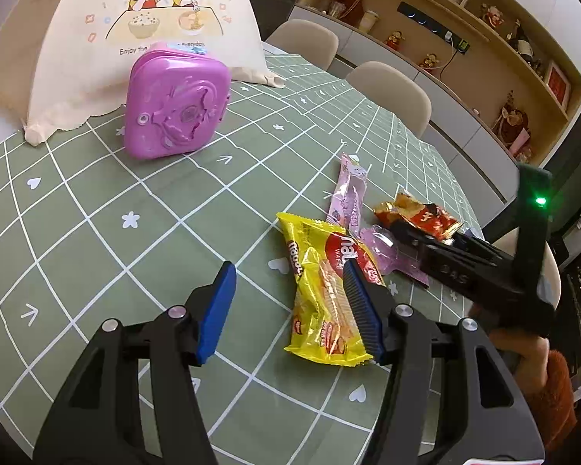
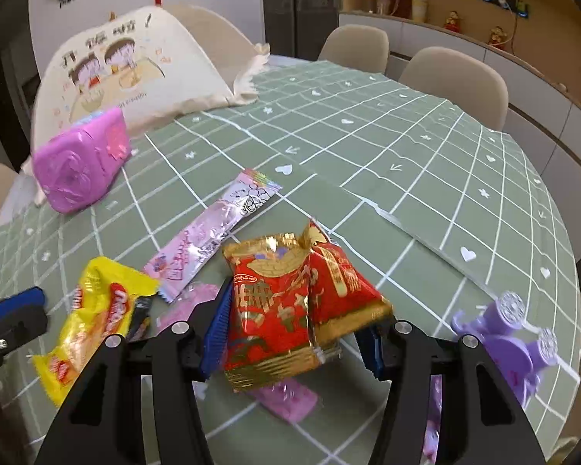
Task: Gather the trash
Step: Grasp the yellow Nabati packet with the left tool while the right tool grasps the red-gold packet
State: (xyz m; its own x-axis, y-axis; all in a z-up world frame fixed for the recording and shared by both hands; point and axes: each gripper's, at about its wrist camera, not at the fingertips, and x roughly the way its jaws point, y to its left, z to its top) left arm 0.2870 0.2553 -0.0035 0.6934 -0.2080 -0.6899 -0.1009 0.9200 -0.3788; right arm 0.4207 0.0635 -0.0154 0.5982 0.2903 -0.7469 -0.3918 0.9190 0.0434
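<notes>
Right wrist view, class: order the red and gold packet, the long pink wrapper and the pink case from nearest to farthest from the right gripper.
1. Red and gold packet: between the fingers of the right gripper.
2. Long pink wrapper: flat on the cloth, up and to the left.
3. Pink case: far left, in front of the cream food cover.

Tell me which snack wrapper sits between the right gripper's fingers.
The red-and-gold wrapper sits in the right gripper. The yellow wafer wrapper and the long pink wrapper lie flat on the tablecloth, outside it.
</notes>
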